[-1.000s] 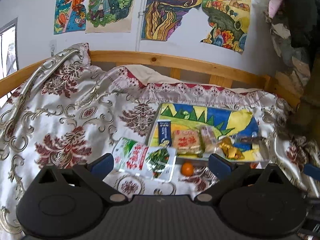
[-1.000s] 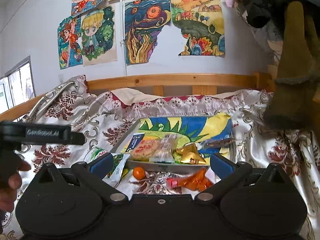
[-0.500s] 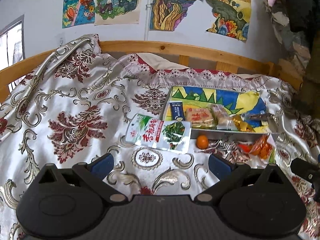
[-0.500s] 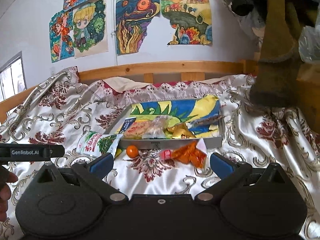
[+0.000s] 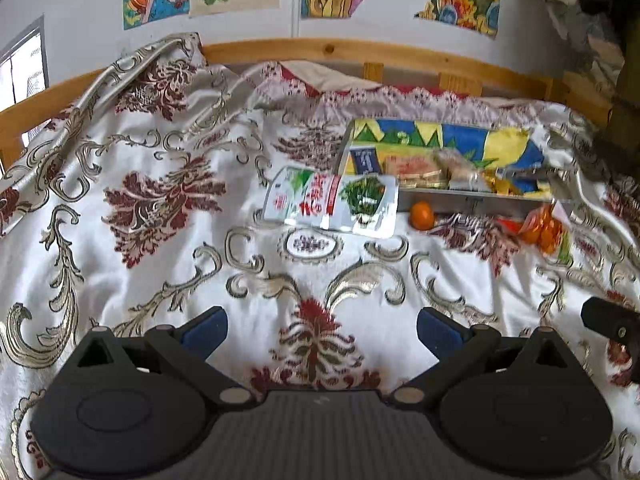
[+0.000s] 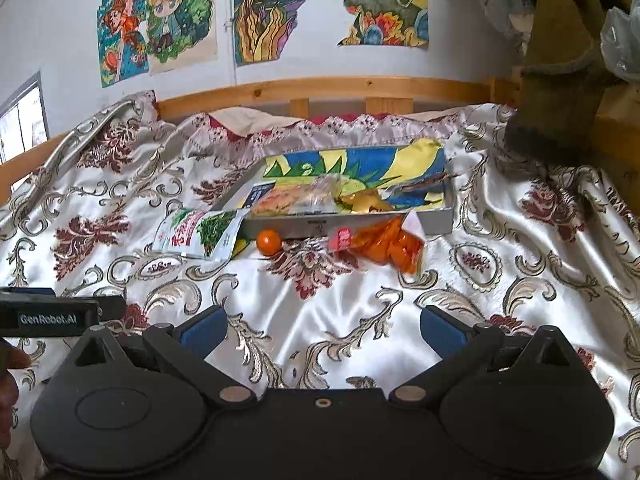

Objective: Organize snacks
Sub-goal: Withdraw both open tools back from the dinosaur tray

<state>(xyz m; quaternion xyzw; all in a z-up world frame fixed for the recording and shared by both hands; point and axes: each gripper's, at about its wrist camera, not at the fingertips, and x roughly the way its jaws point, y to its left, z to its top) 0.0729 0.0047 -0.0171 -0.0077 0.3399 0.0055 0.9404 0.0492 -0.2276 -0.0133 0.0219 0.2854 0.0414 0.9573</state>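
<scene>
A shallow grey tray (image 6: 438, 216) with a colourful liner lies on the bed and holds several wrapped snacks (image 6: 304, 200); it also shows in the left wrist view (image 5: 480, 198). In front of it lie a white and green packet (image 5: 332, 202) (image 6: 200, 232), a small orange (image 5: 422, 215) (image 6: 269, 241) and an orange snack bag (image 5: 540, 228) (image 6: 384, 244). My left gripper (image 5: 320, 326) is open and empty, well short of the packet. My right gripper (image 6: 322, 326) is open and empty, well short of the orange bag.
A floral satin bedspread (image 6: 500, 280) covers the bed. A wooden rail (image 6: 320, 88) runs along the wall behind it. A hanging brown fabric item (image 6: 560, 80) is at the far right. The left gripper's body (image 6: 52, 316) sits at the right view's left edge.
Both grippers have pulled back from the tray and snacks, which now look farther away. Both stay open and empty. The snacks have not moved.
</scene>
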